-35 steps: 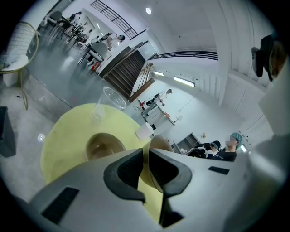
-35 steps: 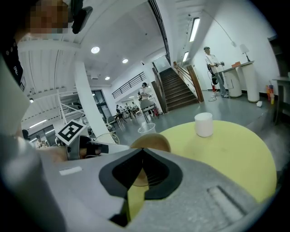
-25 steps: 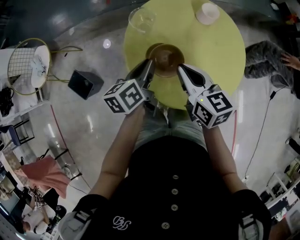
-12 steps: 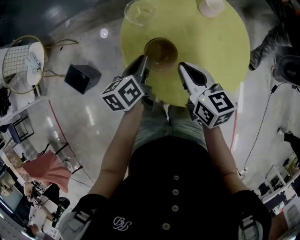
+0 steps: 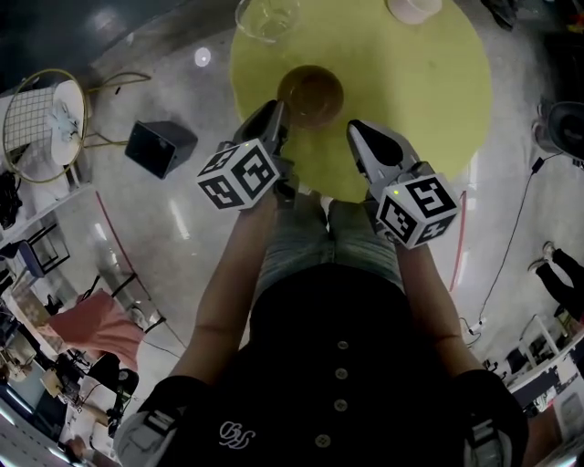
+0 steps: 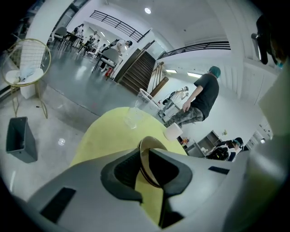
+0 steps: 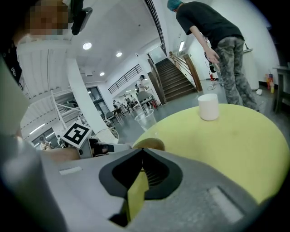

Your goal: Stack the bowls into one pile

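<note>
One brown bowl (image 5: 312,91) is all I can find on the yellow worktop (image 5: 420,82). It sits near the edge closest to me, well apart from the clear cup (image 5: 265,16) and the white cup (image 5: 415,7) on the far side.

My left tool (image 5: 276,114) has its jaws pinched on the bowl's left rim. In the left gripper view the thin wall runs up between them with almost no gap. I take this as a hold to steady or shift the bowl.

My right tool (image 5: 358,132) hangs just beside the bowl on its right. Its jaws are together with nothing in them; only a sliver of worktop shows below where they meet.

The bowl stands mouth up with its axis vertical. Being round, it has no long side across the worktop. Dark lines low on its wall may be nested rims, so the pile may already be made; I cannot tell.
</note>
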Available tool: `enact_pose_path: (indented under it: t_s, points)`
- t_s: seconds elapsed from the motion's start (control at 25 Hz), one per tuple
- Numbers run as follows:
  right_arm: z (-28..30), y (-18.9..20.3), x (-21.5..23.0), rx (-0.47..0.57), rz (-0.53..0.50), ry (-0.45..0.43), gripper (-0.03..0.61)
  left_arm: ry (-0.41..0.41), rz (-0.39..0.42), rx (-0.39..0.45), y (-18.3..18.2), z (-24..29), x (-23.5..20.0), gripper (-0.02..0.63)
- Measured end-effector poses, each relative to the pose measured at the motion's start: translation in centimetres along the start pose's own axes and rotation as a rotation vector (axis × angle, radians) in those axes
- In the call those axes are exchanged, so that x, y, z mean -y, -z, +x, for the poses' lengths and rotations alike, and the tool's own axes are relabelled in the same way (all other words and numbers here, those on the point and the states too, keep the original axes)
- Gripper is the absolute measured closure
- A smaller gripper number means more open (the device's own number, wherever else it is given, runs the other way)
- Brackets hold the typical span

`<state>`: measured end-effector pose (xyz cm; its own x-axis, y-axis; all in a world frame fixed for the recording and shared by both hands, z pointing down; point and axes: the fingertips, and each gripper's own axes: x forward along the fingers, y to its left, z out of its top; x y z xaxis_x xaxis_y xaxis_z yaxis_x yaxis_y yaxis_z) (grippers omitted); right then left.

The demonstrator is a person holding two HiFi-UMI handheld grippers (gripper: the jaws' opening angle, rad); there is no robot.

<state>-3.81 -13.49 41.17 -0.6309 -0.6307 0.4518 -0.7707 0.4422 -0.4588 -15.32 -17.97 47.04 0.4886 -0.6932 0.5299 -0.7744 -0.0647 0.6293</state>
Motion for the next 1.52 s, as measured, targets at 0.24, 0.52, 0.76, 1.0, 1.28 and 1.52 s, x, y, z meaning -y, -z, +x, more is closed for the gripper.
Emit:
enact_pose_path:
  t_s: [0.24,0.52,0.76,1.0,1.28,1.52]
  points:
    - [0.1,0.5,-0.4,0.005,0.006,0.014,0.574,0.011,0.056,-0.011,-0.3,-0.3,-0.2,0.537]
    - [-0.3,0.0,-1.1,0.032,-0.003,0.037,0.574,0.069,0.112,-0.003,-1.1,-1.3,0.4,0.528]
    - [-1.2,-1.0,-1.6,0.066,-0.022,0.054,0.574,0.098,0.130,0.030,-1.9,-2.5,1.1,0.528]
    - [-2.6,-2.2,-1.9,0.088,-0.054,0.063,0.574,0.139,0.151,0.083,-2.9,-3.8,3.0,0.528]
    - [-4.8,-5.1,-2.0,0.133,-0.062,0.044,0.574,0.197,0.158,0.172,-4.4,-5.7,7.1,0.529]
    - [-7.3,-7.1,-3.6,0.133,-0.126,-0.028,0.574,0.302,0.204,0.209,-3.9,-7.9,12.7,0.541]
